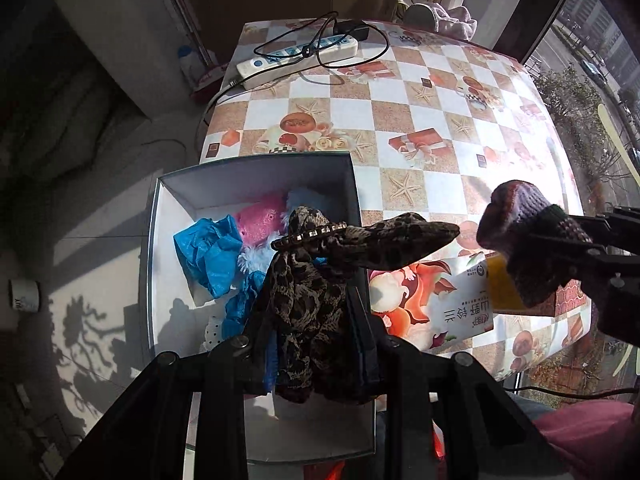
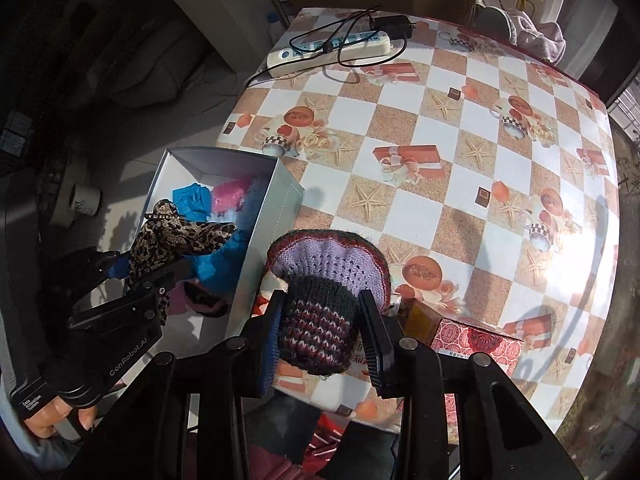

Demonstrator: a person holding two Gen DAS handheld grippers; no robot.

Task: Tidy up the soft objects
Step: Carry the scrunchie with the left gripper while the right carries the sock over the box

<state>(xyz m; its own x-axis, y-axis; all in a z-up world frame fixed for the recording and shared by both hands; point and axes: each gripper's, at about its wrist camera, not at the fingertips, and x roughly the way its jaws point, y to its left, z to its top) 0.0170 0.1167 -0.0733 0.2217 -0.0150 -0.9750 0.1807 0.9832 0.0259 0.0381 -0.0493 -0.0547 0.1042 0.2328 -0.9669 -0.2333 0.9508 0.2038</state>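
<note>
The surface (image 2: 460, 128) wears a shiny cloth of tan and white squares with starfish, gift boxes and cups on it. Bright sun falls on its right side. At the far end lies a white power strip (image 2: 330, 50) with black cords looped over it, and a pale fluffy cloth (image 2: 540, 36) sits past the far edge. The floor (image 1: 100, 240) on the left is grey, with leaf shadows and a small white cup (image 1: 24, 294). A grey open box (image 1: 256, 172) stands at the near left edge of the surface. Inside it are blue crinkly plastic (image 1: 208, 252), a pink fuzzy thing (image 1: 260, 220) and some light blue fluff (image 1: 252, 260). The left claw (image 1: 316, 312) is clamped on a leopard-print cloth (image 1: 312, 308) above the box. The cloth hangs long from the claw, and a flap with a row of shiny studs sticks out sideways toward the right. The right claw (image 2: 320, 332) is clamped on a knitted sock (image 2: 320, 320) striped dark red and pink. The sock points away from the claw, and its purple mouth opens wide toward the far side. It hangs just right of the box, over a printed packet (image 1: 440, 304) and a red patterned box (image 2: 480, 340).
</note>
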